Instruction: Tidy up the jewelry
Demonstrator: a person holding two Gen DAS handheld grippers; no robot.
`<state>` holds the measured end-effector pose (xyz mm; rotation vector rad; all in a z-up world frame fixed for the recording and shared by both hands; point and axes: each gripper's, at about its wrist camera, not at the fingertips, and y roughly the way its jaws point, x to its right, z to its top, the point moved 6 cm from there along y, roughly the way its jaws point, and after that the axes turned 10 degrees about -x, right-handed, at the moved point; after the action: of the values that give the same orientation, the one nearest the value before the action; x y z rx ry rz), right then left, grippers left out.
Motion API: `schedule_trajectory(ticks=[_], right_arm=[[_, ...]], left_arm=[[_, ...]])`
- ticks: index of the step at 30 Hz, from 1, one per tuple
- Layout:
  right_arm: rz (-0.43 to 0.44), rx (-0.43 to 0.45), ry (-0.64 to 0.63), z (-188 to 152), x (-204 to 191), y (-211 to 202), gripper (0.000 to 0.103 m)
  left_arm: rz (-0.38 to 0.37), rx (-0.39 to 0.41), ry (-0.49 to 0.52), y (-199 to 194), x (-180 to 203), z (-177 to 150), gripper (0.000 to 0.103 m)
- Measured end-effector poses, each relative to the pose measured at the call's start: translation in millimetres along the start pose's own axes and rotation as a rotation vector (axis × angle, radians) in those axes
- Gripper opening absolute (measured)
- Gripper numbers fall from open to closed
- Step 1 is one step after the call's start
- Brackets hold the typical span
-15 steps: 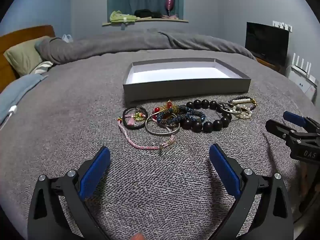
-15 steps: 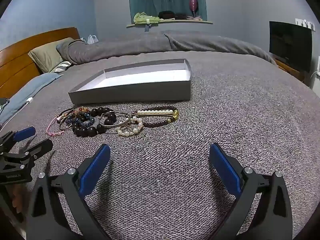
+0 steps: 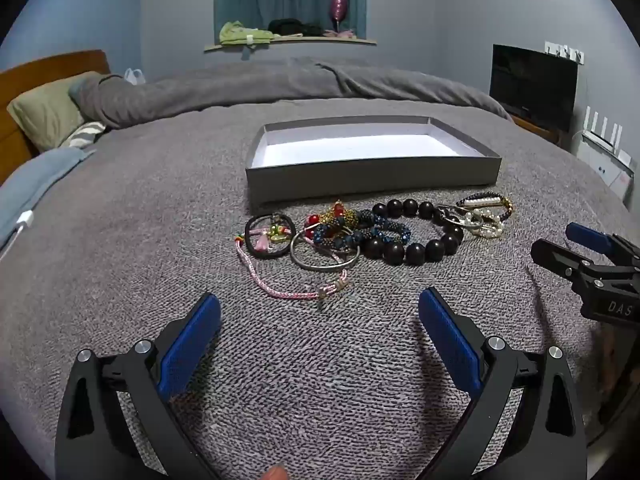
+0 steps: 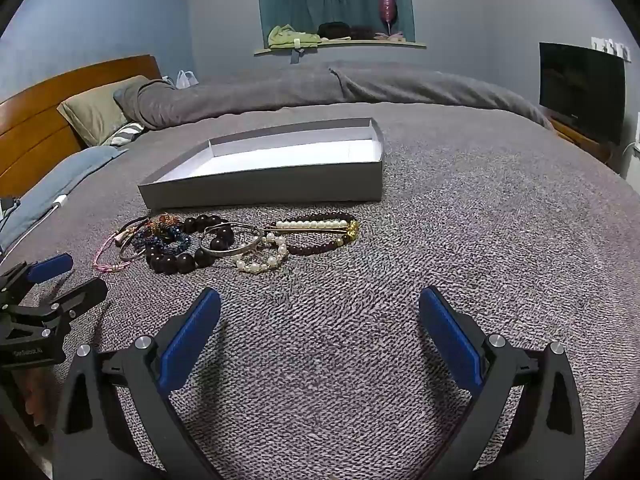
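Observation:
A shallow grey box [image 3: 372, 186] with a white inside lies on the grey bedspread; it also shows in the right wrist view [image 4: 264, 190]. In front of it lies a row of bracelets: a pink cord [image 3: 280, 286], a black band [image 3: 266, 236], a silver bangle [image 3: 324, 256], a string of big dark beads [image 3: 416, 236] and pearl pieces [image 3: 484, 216]. The right wrist view shows the dark beads [image 4: 180, 256], a silver bangle [image 4: 232, 240] and pearls [image 4: 260, 258]. My left gripper [image 3: 319, 308] is open and empty, short of the pink cord. My right gripper [image 4: 319, 308] is open and empty, right of the pile.
The bed carries a rolled grey duvet [image 3: 280, 84] at the far side and pillows [image 3: 44, 116] at the left by a wooden headboard [image 4: 48, 120]. A dark TV [image 3: 532, 88] stands at the right. A window sill [image 3: 292, 38] holds clothes.
Both grippers have barely moved. The jewelry and the box lie as before.

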<state>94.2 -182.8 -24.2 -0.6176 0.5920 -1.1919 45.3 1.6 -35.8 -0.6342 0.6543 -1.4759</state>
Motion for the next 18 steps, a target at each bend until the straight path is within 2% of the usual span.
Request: schedule_trajectory(ticks=[18], right_arm=[[0.003, 0.001, 0.002, 0.7, -0.8, 0.2, 0.098]], left_arm=[[-0.003, -0.006, 0.000, 3.3, 0.1, 2.1, 0.098]])
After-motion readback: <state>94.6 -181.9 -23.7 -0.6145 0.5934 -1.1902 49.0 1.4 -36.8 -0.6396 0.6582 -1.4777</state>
